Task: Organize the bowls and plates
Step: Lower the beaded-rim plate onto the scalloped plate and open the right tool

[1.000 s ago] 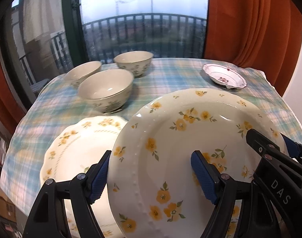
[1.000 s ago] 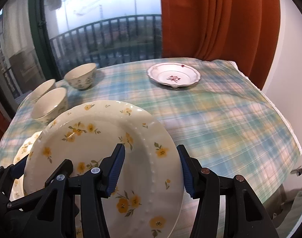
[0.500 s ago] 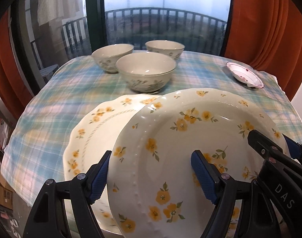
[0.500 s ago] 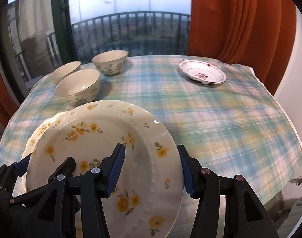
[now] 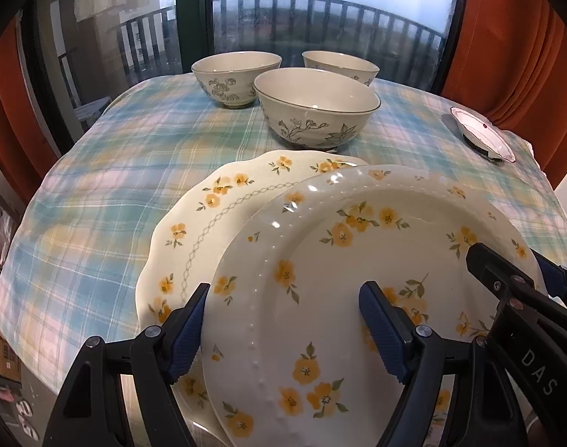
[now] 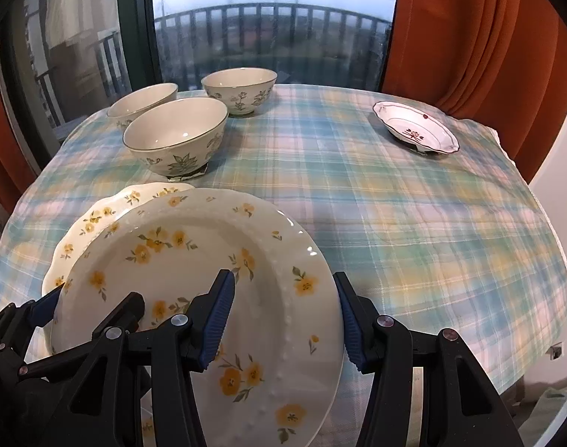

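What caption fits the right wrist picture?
Both grippers carry a yellow-flowered plate over a scalloped plate, three bowls beyond.

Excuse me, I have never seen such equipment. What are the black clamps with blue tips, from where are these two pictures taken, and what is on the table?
There is no robot here. A person holds one hand-held clamp tool in each hand, and a wide-angle camera on each tool looks forward along its two fingers. So one picture is from the left tool and one from the right.

The left gripper and the right gripper grip opposite edges of one beaded plate with yellow flowers. Together they hold it over a scalloped plate that lies on the checked tablecloth.

Further back stand three bowls: the nearest bowl and two behind it. A small dish with a red flower sits alone near the orange curtain.
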